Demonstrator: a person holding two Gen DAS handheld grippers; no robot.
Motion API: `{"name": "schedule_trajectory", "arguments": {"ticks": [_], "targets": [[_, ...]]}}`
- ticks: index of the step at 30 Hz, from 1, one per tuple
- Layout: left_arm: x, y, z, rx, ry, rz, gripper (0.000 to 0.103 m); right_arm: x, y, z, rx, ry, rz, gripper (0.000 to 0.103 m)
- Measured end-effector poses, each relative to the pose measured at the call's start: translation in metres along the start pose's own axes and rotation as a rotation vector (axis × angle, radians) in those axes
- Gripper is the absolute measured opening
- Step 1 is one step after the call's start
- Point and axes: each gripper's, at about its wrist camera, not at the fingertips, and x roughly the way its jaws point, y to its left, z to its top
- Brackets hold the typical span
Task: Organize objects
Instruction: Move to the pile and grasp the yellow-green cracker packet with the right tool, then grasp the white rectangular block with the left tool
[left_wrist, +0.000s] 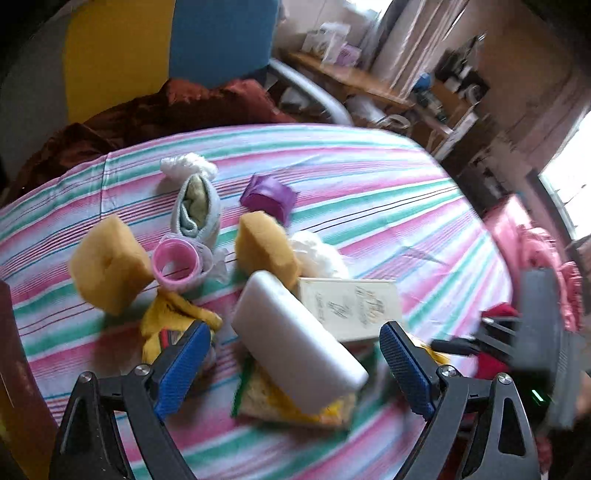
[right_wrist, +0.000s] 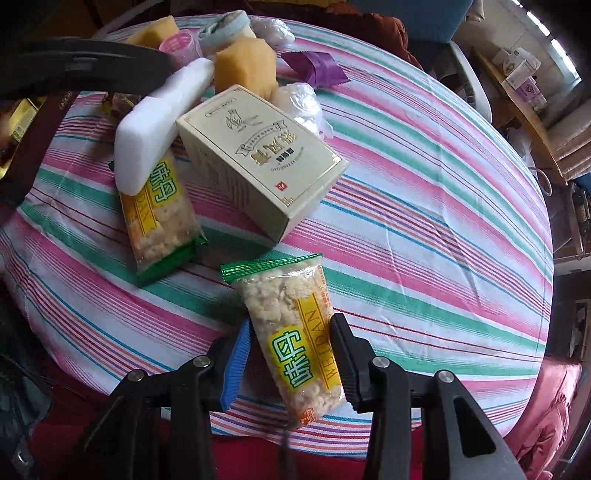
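Note:
My right gripper is shut on a clear snack packet with a yellow label and green end, near the front edge of the striped table. A second such packet lies to the left, partly under a white foam block. My left gripper stands open, wide, just above that white block, with nothing between its fingers. Beside the block sits a cream box, also the cream box in the right wrist view.
Behind the block lie two yellow sponges, a pink ring, a grey sock, a purple packet, white plastic bags and a yellow wrapper. A brown cloth lies beyond the table.

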Motion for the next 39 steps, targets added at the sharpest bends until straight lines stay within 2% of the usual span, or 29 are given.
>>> {"name": "schedule_trajectory", "arguments": {"ticks": [1, 3, 4, 5, 6, 9, 19, 26, 31, 32, 34, 36, 39], "targets": [[0.006, 0.000, 0.001, 0.004, 0.017, 0.010, 0.088, 0.000, 0.000, 0.000, 0.000, -0.002, 0.001, 0.042], [0.021, -0.001, 0.000, 0.035, 0.068, 0.024, 0.059, -0.003, -0.002, -0.001, -0.004, -0.009, 0.001, 0.040], [0.024, -0.001, -0.003, 0.049, 0.082, 0.014, 0.044, -0.007, -0.011, -0.002, -0.005, -0.013, 0.001, 0.037], [0.020, 0.000, -0.008, 0.061, 0.056, 0.000, 0.042, -0.008, -0.012, -0.003, -0.005, -0.022, 0.002, 0.035], [0.016, 0.001, -0.012, 0.076, 0.037, -0.005, 0.034, -0.008, -0.012, -0.004, -0.002, -0.030, 0.002, 0.033], [0.000, 0.005, -0.027, 0.103, -0.016, -0.020, 0.026, -0.011, -0.008, -0.005, 0.011, -0.056, -0.001, 0.029], [-0.039, 0.022, -0.067, 0.098, -0.087, -0.089, 0.024, -0.019, -0.025, -0.008, 0.138, -0.141, -0.020, 0.016], [-0.079, 0.039, -0.091, 0.074, -0.153, -0.108, 0.024, -0.059, -0.022, -0.010, 0.190, -0.249, -0.042, 0.012], [-0.112, 0.061, -0.107, 0.045, -0.213, -0.109, 0.025, -0.086, -0.006, 0.001, 0.158, -0.304, -0.084, 0.013], [-0.118, 0.066, -0.110, 0.032, -0.222, -0.105, 0.025, -0.086, -0.004, 0.005, 0.143, -0.284, -0.105, 0.015], [-0.124, 0.074, -0.114, 0.018, -0.234, -0.104, 0.025, -0.076, -0.008, 0.008, 0.140, -0.226, -0.134, 0.042], [-0.129, 0.081, -0.118, 0.006, -0.250, -0.101, 0.025, -0.054, -0.015, 0.012, 0.132, -0.128, -0.108, 0.059], [-0.140, 0.090, -0.128, -0.015, -0.270, -0.107, 0.025, -0.022, -0.020, 0.016, 0.115, 0.003, -0.143, 0.063]]}}
